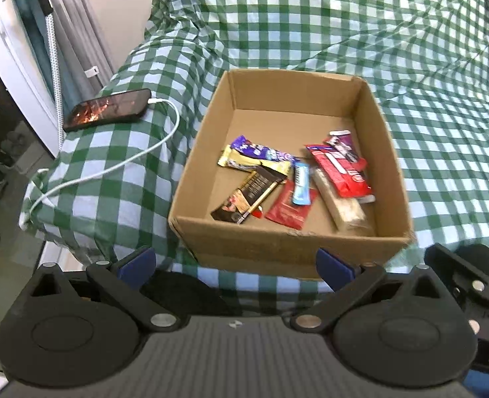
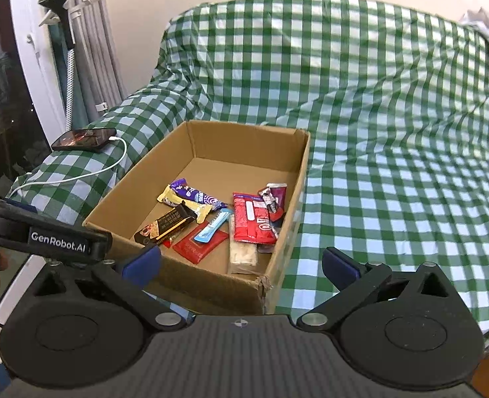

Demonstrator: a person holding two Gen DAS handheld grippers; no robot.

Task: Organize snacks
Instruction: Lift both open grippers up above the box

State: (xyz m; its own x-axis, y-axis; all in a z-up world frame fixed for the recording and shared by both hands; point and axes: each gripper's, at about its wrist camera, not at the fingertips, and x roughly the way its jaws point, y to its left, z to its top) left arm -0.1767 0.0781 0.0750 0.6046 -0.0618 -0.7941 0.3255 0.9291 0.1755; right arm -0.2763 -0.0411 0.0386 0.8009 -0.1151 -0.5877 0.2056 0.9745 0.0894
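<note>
An open cardboard box (image 1: pixel 208 132) (image 2: pixel 287 229) rests on a bed covered in green-and-white check cloth. Inside lie several snack packets: a purple bar (image 1: pixel 264 152) (image 2: pixel 198 195), a dark brown bar (image 1: pixel 251 195) (image 2: pixel 164 227), a big red pack (image 1: pixel 340 172) (image 2: pixel 252 219), a flat red sachet (image 1: pixel 289 210) (image 2: pixel 199 245), a pale wrapped bar (image 1: pixel 343 207) (image 2: pixel 242 253). My left gripper (image 1: pixel 236 263) hangs open in front of the box's near wall, nothing between its blue fingertips. My right gripper (image 2: pixel 241 262) is open wide before the box's near right corner, also empty.
A phone (image 1: pixel 110 109) (image 2: pixel 85 139) on a white charging cable (image 1: pixel 128 159) lies on the bed left of the box. A curtain and window frame stand at far left. The checked bedspread (image 2: pixel 393 182) stretches right of the box. The left gripper's body (image 2: pixel 45 235) crosses the right wrist view's left edge.
</note>
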